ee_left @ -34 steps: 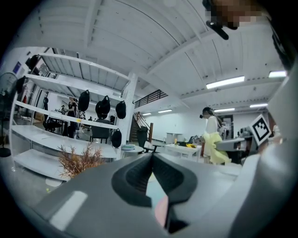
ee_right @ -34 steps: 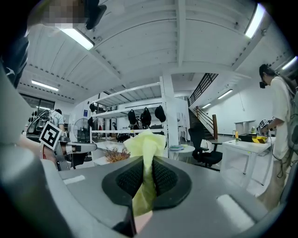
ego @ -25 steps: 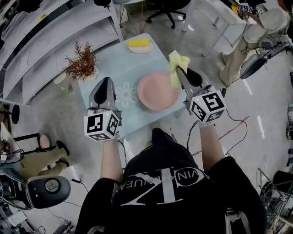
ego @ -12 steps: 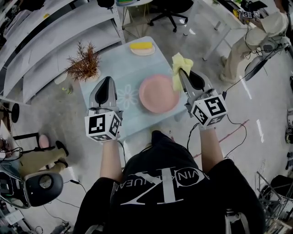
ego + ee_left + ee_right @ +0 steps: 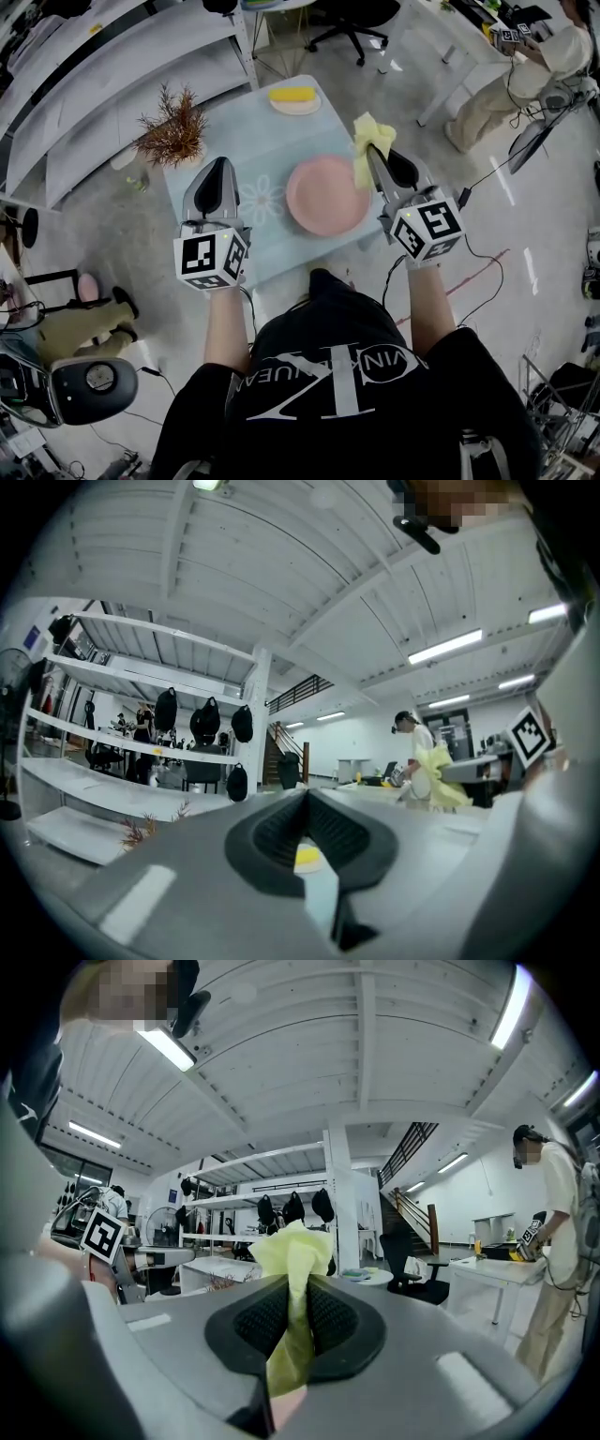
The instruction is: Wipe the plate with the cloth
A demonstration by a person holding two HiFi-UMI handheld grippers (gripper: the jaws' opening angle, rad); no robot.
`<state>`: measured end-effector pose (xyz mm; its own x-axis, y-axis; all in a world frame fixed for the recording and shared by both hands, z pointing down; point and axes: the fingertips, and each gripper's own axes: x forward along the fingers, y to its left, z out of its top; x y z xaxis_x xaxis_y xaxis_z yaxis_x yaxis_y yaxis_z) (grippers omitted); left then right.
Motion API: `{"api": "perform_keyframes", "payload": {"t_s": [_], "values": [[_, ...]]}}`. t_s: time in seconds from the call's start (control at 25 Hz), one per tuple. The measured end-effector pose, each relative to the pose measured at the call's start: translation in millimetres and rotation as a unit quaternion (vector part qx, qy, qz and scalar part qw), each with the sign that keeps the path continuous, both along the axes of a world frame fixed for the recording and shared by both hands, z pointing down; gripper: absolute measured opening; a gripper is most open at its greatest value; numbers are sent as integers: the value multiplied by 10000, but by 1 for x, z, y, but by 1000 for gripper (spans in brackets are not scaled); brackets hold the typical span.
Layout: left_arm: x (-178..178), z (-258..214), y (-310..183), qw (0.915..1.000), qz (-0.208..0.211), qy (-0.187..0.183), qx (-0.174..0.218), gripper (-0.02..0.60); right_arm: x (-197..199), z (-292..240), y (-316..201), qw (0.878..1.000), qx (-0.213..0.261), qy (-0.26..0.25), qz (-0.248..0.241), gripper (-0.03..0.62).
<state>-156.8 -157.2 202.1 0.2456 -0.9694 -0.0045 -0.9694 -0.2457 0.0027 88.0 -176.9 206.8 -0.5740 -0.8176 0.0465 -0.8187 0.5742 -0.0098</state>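
Observation:
A pink plate (image 5: 326, 195) lies on the pale blue table (image 5: 272, 141), toward its right front. My right gripper (image 5: 373, 152) hangs just past the plate's right rim, shut on a yellow cloth (image 5: 368, 139) that stands up out of the jaws. In the right gripper view the cloth (image 5: 291, 1279) fills the gap between the dark pads (image 5: 251, 1321). My left gripper (image 5: 220, 169) hovers over the table's left front, apart from the plate. Its jaws are shut with nothing between them (image 5: 305, 803).
A small plate with a yellow sponge-like block (image 5: 294, 97) sits at the table's far edge. A dried plant (image 5: 172, 127) stands at the far left corner. White shelving (image 5: 103, 66) runs along the left. A person (image 5: 525, 75) stands at the far right.
The right gripper with the cloth has drifted slightly to the right beside the plate. The left gripper has stayed put.

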Motion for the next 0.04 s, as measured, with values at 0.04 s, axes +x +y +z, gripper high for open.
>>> {"api": "perform_keyframes", "payload": {"t_s": [0.04], "values": [[-1, 0, -2, 10000, -3, 1, -5, 0, -1, 1, -2, 10000, -11, -3, -2, 40]]}}
